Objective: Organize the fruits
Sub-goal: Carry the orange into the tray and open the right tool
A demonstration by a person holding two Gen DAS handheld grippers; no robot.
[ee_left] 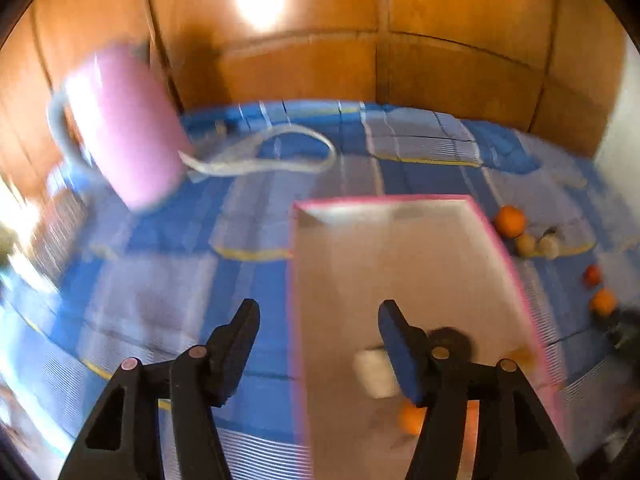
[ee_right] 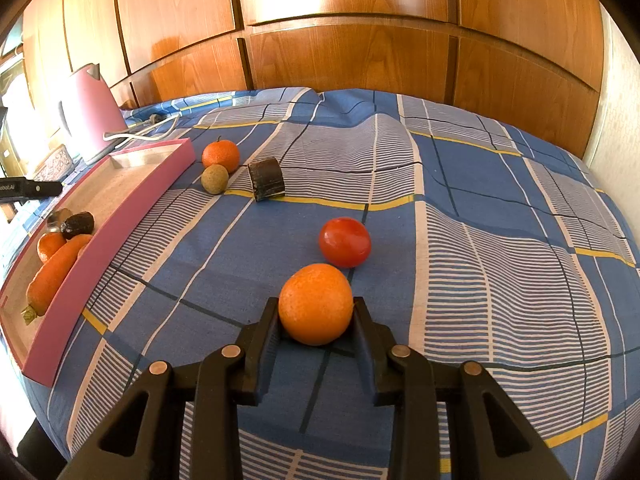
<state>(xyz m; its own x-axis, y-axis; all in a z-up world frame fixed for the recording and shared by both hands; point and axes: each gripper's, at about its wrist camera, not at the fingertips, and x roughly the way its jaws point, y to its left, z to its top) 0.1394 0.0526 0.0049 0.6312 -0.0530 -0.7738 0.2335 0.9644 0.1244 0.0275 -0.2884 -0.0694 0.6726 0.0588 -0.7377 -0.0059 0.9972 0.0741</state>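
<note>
My right gripper (ee_right: 316, 306) is shut on an orange (ee_right: 315, 303) just above the blue checked bedsheet. A red tomato (ee_right: 345, 241) lies just beyond it. Farther off lie a second orange (ee_right: 221, 155), a small tan round fruit (ee_right: 215, 178) and a dark brown cylinder (ee_right: 266, 179). The pink tray (ee_right: 132, 204) at the left holds a carrot (ee_right: 54, 276), a small orange (ee_right: 50, 245) and a dark fruit (ee_right: 78, 224). My left gripper (ee_left: 318, 320) is open and empty over the near left edge of the tray (ee_left: 408, 264); that view is blurred.
A pink kettle (ee_right: 90, 110) with a white cord (ee_right: 136, 132) stands behind the tray; it also shows in the left wrist view (ee_left: 128, 132). A wooden panelled wall (ee_right: 360, 52) closes the far side of the bed. The bedsheet (ee_right: 500, 240) is rumpled at the right.
</note>
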